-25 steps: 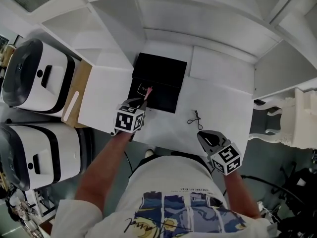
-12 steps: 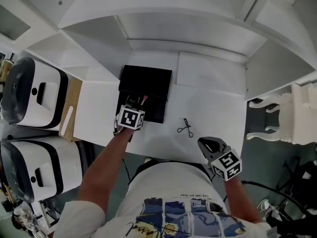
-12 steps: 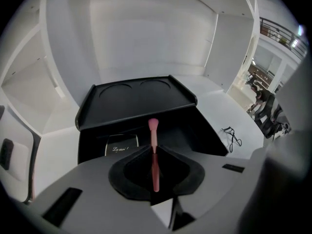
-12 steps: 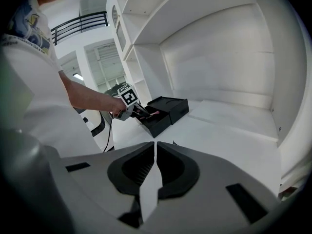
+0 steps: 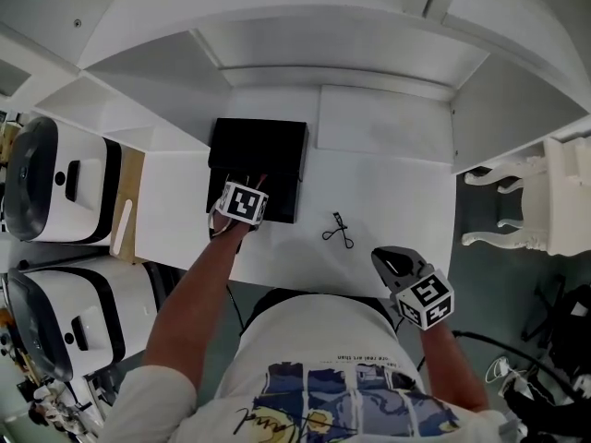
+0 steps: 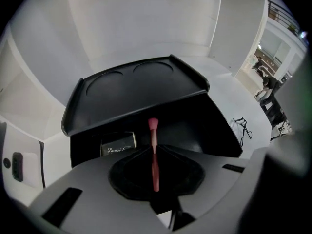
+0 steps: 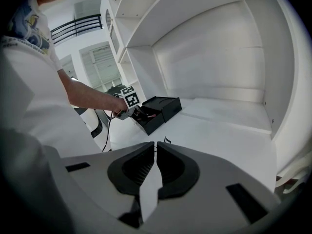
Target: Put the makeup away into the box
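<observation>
1. At the left edge of the head view stand two white appliances (image 5: 60, 169) with dark tops. We can read no writing on them.
2. Left of centre, the black box (image 5: 280, 192) sits on the white table (image 5: 397, 201) with its lid (image 6: 136, 89) raised.
3. The left gripper (image 6: 154, 149) hangs over the box's near edge, pointing steeply down, and its jaws pinch a pink makeup brush (image 6: 153, 135).
4. The relation we judge the coming move to turn on is this:
   - The brush's long axis runs straight along the jaws.
   - Its head points away from the gripper, into the dark opening under the lid.
   - The box therefore lies dead ahead of the tip and below it, and we judge that the brush needs lowering rather than turning.
5. Inside the box, at the lower left of the left gripper view, a dark item (image 6: 118, 149) bears pale script. We read "La mei", and the jaw hides the rest.
6. Right of the box, an eyelash curler (image 5: 338, 232) lies flat on the table, apart from the box.
7. At the lower right, the right gripper (image 7: 155, 144) is well apart from the box. Its jaws are drawn together with only a sliver of table showing between them, and they hold nothing.
8. We judge the left hand far nearer the box and the right hand nearer the curler.
9. The shirt print at the bottom of the head view has cursive writing that we cannot read.
</observation>
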